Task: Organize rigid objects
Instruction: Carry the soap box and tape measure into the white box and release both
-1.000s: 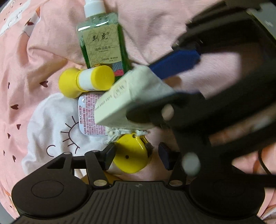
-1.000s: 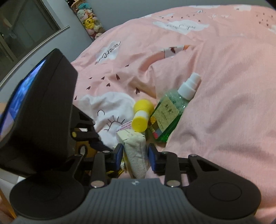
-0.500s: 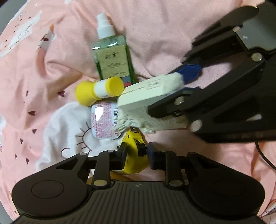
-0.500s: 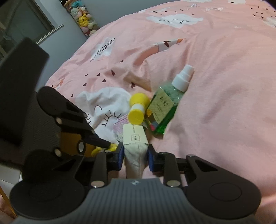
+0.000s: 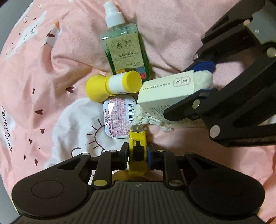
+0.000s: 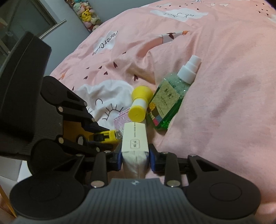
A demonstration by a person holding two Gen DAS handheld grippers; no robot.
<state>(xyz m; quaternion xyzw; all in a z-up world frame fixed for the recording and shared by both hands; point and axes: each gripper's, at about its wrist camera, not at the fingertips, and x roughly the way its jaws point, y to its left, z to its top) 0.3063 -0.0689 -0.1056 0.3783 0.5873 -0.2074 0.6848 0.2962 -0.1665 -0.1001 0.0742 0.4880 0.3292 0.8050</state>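
On the pink bed point(image 5: 172, 34), our left hand-held gripper point(image 5: 138, 152) clamps the yellow tape measure point(image 5: 137, 151); our right hand-held gripper point(image 6: 135, 157) grips the white box point(image 6: 135, 137), bottles at twelve o'clock.

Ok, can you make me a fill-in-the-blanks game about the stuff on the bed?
1. The left tool grips a ____ tape measure.
2. The right tool holds a white ____.
3. The spray bottle holds ____ liquid.
4. The bottle's cap is ____.

Missing words: yellow; box; green; white
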